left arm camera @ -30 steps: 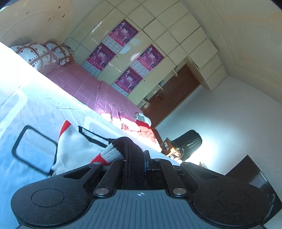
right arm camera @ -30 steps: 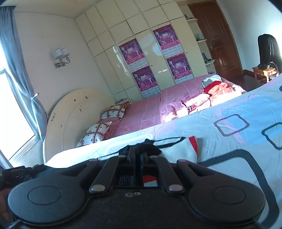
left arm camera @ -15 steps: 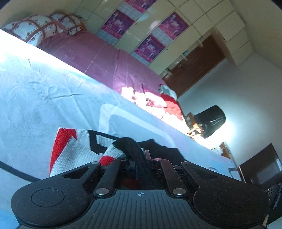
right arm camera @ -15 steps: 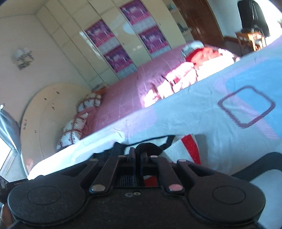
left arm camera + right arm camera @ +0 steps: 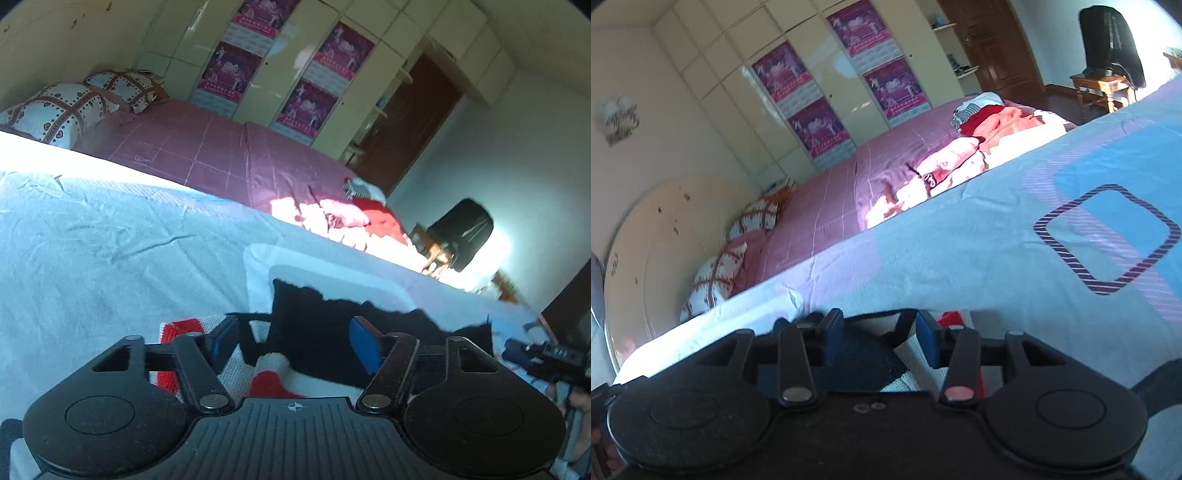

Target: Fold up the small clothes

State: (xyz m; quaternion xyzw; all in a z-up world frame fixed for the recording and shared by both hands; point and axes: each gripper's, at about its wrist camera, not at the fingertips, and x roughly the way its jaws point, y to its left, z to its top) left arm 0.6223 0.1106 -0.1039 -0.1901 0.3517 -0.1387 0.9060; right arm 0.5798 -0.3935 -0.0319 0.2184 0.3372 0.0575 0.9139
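Left gripper (image 5: 295, 341): jaws just opened, sweater (image 5: 314, 332) released.
Right gripper (image 5: 879, 338): jaws just opened, clear of cloth.
Risk: pads snagging knit, undoing fold.

Left claw (image 5: 295, 341) is parted, its jaws having just opened; blue pads (image 5: 364, 345) stand clear of the cloth. The garment (image 5: 325, 332), white knit with red patches and a black part, lies flat on the light blue bed (image 5: 110, 258) between and beyond the fingers. A second claw (image 5: 543, 360) shows at the bed's right edge, state unclear.
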